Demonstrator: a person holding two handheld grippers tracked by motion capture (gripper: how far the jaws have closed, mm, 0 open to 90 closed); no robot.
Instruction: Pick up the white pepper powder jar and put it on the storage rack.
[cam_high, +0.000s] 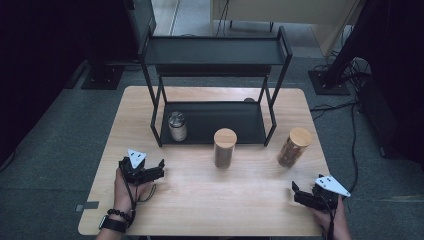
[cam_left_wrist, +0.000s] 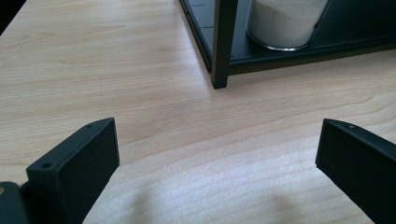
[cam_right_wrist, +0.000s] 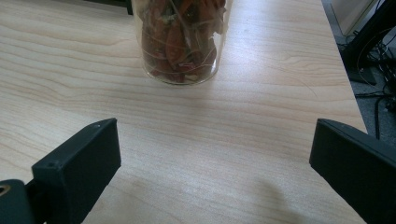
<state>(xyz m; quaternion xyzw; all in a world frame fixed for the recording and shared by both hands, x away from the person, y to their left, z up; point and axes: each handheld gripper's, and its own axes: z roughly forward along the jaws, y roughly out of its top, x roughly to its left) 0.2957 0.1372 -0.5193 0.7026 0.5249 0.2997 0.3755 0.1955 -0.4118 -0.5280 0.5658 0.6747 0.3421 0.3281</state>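
Observation:
A black two-tier rack stands at the back of the wooden table. On its lower shelf, at the left, is a metal-lidded jar holding white grains. Two wooden-lidded jars stand on the table in front of the rack: one in the middle, the other to the right with reddish-brown pieces inside. My left gripper rests open near the front left, facing the rack's front-left leg. My right gripper is open at the front right, a short way from the right jar. Nothing is between either pair of jaws.
The rack's top shelf is bare. The table's right edge lies close to the right jar, with cables and stand bases on the floor beyond. Bare wood stretches between the two grippers.

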